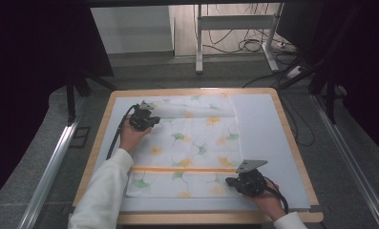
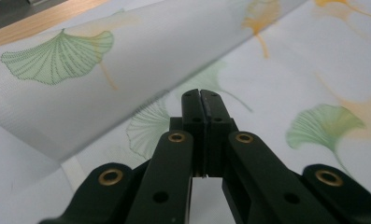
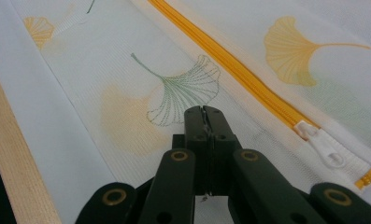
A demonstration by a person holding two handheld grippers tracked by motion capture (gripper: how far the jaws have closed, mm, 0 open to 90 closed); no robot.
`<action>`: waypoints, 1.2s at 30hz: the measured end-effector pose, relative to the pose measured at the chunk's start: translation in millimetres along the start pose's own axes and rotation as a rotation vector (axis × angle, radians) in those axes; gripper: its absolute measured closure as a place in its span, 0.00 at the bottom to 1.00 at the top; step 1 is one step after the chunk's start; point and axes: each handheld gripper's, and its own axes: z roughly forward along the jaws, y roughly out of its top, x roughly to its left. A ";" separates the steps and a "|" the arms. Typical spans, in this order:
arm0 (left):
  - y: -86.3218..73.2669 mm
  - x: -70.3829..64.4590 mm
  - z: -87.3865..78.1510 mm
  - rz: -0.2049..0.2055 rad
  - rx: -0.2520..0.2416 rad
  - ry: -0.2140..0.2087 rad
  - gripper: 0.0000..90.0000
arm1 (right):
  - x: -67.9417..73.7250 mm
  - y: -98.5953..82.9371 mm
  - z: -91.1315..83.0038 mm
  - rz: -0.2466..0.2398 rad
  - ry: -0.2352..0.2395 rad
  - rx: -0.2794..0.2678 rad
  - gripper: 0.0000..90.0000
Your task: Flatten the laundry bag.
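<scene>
1. The right gripper [image 1: 231,181], jaws closed on nothing, sits at the near right corner of the leaf-print mesh bag [image 1: 192,143], just beside the zipper pull [image 3: 325,148].
2. The orange zipper [image 1: 182,169] runs left to right across the bag.
3. The left gripper [image 1: 153,119], jaws closed, looks to be on the bag's far left corner, where the far edge has been folded over.
4. The white mat [image 1: 263,138] lies bare to the right.

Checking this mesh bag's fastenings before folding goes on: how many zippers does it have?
1: the orange zipper runs across the bag's near part, its white pull at the right end. The folded-over far edge may hide more.
</scene>
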 end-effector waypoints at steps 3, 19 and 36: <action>-4.0 -6.2 -11.9 0.021 -0.005 -0.006 1.00 | -0.1 0.0 0.0 -0.001 0.000 0.001 0.99; -57.2 -42.7 -73.3 0.042 -0.053 -0.046 0.98 | 0.9 0.4 -0.2 -0.001 -0.005 0.006 0.99; -129.0 -84.3 -130.5 -0.074 0.063 0.004 0.32 | 2.0 1.2 0.1 -0.010 -0.012 0.007 0.98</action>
